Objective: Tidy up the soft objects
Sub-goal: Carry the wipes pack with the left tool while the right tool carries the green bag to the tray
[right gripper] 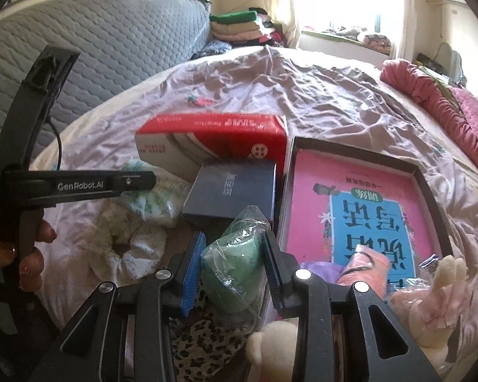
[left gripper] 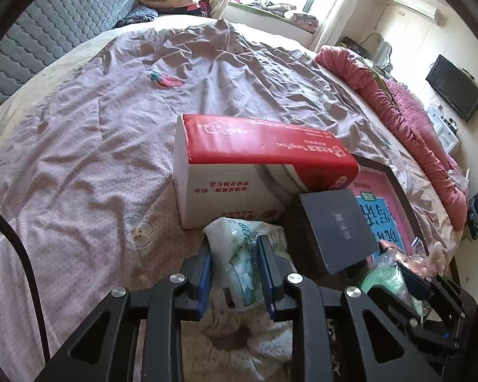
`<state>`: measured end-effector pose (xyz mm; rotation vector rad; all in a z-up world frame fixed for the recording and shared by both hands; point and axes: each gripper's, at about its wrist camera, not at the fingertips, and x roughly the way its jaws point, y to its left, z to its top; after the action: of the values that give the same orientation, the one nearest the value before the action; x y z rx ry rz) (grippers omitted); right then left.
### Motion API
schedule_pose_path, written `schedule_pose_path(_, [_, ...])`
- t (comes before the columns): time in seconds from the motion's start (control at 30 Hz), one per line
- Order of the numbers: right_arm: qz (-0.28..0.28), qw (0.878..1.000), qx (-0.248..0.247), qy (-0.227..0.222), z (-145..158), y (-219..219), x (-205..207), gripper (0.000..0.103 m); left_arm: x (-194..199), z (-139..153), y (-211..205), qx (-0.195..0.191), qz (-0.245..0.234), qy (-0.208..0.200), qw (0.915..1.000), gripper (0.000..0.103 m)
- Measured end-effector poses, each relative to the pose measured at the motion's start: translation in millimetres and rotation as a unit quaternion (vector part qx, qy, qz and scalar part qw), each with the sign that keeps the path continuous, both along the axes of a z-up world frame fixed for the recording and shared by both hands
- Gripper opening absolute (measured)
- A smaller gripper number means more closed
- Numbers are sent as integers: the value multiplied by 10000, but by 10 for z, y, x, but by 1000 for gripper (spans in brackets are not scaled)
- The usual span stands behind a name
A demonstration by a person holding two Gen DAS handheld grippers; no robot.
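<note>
My left wrist view shows the left claw (left gripper: 235,270) with its pads set on either side of a white and green tissue pack (left gripper: 242,254); both pads touch its wrapper, so I read it as clamped. Only the right wrist view shows the hand (right gripper: 32,248) that carries that claw, fingers wrapped round the grip well to the left of my right claw (right gripper: 234,267).

The right claw is closed on a green bundle in clear plastic (right gripper: 232,270), held just above the clutter on the bed (left gripper: 79,111). In the left view that bundle (left gripper: 388,283) sits off to the right of the left claw.

Straight ahead of the left claw stands a red and white carton (left gripper: 239,165), touching the far end of the tissue pack. Ahead and to the right lies a dark box (left gripper: 337,226), tilted, and beyond it a dark tray (right gripper: 430,184) holding a pink book (right gripper: 360,207).

Below the right claw I see a leopard-print cloth (right gripper: 200,343) and a cream plush toy (right gripper: 271,347); to its right, a pink-bowed plush rabbit (right gripper: 439,299). Left of it lies a fluffy white scrunchie (right gripper: 130,248).
</note>
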<state>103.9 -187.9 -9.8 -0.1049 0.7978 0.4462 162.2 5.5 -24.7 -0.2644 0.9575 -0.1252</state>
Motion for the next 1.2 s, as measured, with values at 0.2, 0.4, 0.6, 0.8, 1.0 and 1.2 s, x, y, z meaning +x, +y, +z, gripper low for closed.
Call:
schedule_pose_path(0.2, [24, 9998, 155, -108, 139, -46, -84, 38, -147, 164, 13, 9, 82, -108, 9999, 26])
schedule_pose_path(0.4, [27, 9993, 296, -212, 266, -130, -147, 38, -223, 296, 11, -8, 147, -213, 9997, 26])
schedule_pose_path(0.6, [-36, 9989, 392, -256, 343, -224, -197, 38, -288, 411, -72, -15, 78, -332, 9994, 26])
schedule_pose_path(0.8, [-126, 9978, 514, -391, 461, -354, -231, 38, -346, 559, -238, 70, -44, -441, 9990, 25])
schedule_pose_path(1.0, [-250, 9967, 622, -456, 561, -487, -265, 38, -401, 671, -378, 109, -169, -512, 9985, 25])
schedule_pose_path(1.2, [-361, 9954, 742, -489, 676, -604, -333, 38, -476, 788, -547, 162, -326, -579, 9977, 25])
